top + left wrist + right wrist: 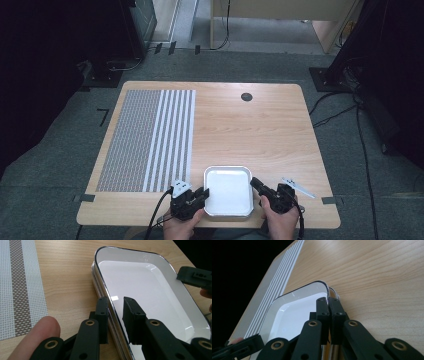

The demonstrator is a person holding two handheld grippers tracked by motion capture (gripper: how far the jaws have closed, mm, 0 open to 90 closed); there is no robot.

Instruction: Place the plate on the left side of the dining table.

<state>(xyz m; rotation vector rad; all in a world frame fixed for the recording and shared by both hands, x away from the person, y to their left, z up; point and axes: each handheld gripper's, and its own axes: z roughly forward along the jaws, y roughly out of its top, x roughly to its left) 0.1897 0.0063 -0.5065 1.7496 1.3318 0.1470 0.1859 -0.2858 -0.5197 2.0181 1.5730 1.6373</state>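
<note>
A white rectangular tray (227, 169) lies near the table's front edge, between both hands. My left gripper (204, 192) is at its left rim. In the left gripper view the tray's (140, 285) rim runs between the jaws of my left gripper (113, 300); the outer jaw lies against the rim, and white tray floor shows between the rim and the inner jaw. My right gripper (255, 182) is at the tray's right edge. In the right gripper view my right gripper (328, 300) is shut on the tray's (294, 312) corner rim.
A grey and white striped woven placemat (145, 140) covers the table's left part. A dark round cable hole (246, 96) sits at the far middle. Bare wood stretches beyond the tray. Cables run over the floor at the right.
</note>
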